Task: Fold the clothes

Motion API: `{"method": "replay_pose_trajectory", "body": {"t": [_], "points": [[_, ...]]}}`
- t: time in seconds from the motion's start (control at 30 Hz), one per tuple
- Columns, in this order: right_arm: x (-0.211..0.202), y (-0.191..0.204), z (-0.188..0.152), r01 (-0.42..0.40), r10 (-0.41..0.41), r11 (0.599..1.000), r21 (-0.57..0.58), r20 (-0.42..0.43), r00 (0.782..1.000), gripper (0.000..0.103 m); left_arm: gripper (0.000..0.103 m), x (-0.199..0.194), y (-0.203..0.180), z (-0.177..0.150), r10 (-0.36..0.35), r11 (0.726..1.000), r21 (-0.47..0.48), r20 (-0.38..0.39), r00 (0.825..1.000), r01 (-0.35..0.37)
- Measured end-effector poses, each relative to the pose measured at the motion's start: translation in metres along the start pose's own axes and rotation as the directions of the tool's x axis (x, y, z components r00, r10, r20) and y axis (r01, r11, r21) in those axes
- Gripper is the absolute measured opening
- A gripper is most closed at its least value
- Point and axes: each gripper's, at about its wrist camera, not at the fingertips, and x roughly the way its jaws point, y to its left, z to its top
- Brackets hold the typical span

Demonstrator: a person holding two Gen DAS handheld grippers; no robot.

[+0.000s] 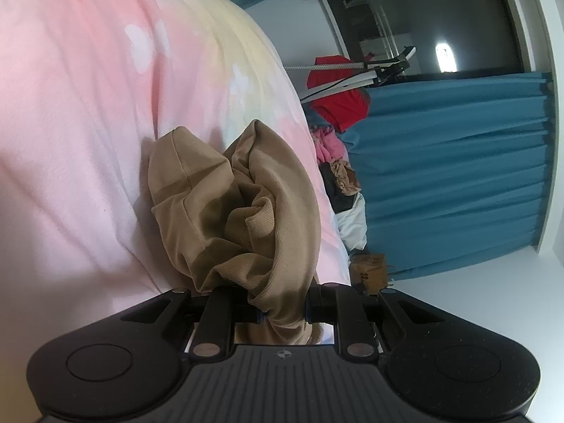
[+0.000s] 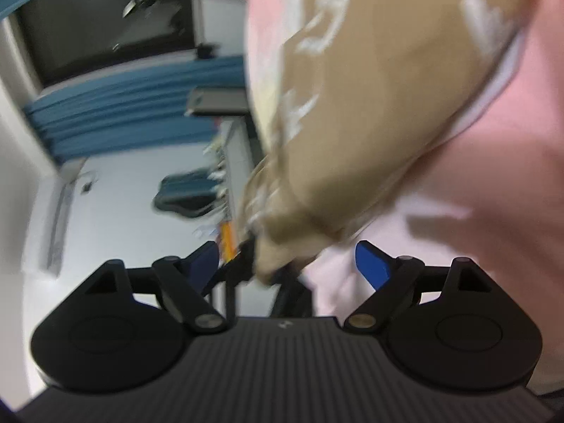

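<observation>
- The left claw (image 1: 282,312) is clenched on a bunched tan garment (image 1: 239,204), which lies on a pink blanket (image 1: 77,105).
- The right claw (image 2: 287,262) is spread wide, gripping nothing; the garment's end (image 2: 370,105) hangs blurred just ahead of it.
- Beyond: blue curtains (image 1: 458,176), a dark window (image 1: 440,28), a red cloth (image 1: 338,105) and white walls (image 1: 458,317).

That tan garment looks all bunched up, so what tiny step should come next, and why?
Probably close the open right gripper on a free edge of the tan garment. The left gripper is shut on one bunched part, and the cloth lies crumpled on the pink blanket.
</observation>
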Motion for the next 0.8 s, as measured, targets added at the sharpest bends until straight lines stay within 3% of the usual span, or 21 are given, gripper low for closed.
{"method": "replay_pose_trajectory", "body": {"t": [0.17,0.27,0.3,0.33,0.5,0.63,0.7,0.8], "points": [[-0.021,-0.007,0.015,0.057,-0.063,0.998,0.036,0.198,0.978,0.083,0.020,-0.002,-0.001,0.001,-0.023,1.000,0.012,0.010,1.000,0.023],[-0.026,-0.009,0.018,0.086,-0.095,0.995,0.044,0.256,0.962,0.052,0.020,-0.002,-0.002,0.000,-0.026,0.999,0.026,0.012,1.000,0.025],[-0.025,-0.007,0.017,0.096,-0.101,0.995,0.030,0.263,0.959,0.038,0.020,-0.002,-0.002,-0.001,-0.026,0.999,0.032,0.011,1.000,0.026],[-0.025,-0.003,0.015,0.112,-0.108,0.994,0.002,0.272,0.956,0.032,0.020,-0.002,-0.003,-0.002,-0.026,0.999,0.037,0.010,1.000,0.026],[-0.036,0.022,0.009,0.098,-0.067,0.991,-0.087,0.305,0.950,0.026,0.020,-0.011,-0.014,-0.001,-0.053,0.996,0.067,0.009,0.999,0.052],[-0.057,0.044,0.010,0.074,-0.035,0.991,-0.110,0.319,0.947,0.025,0.020,-0.016,-0.036,-0.003,-0.079,0.996,0.030,-0.022,0.997,0.080],[-0.071,0.060,0.016,0.063,-0.020,0.991,-0.117,0.339,0.941,0.025,0.020,-0.011,-0.056,-0.005,-0.091,0.995,0.034,-0.040,0.995,0.092],[-0.098,0.084,0.032,0.048,0.002,0.991,-0.122,0.386,0.922,0.025,0.020,0.016,-0.104,-0.015,-0.081,0.989,0.116,-0.083,0.993,0.091]]}}
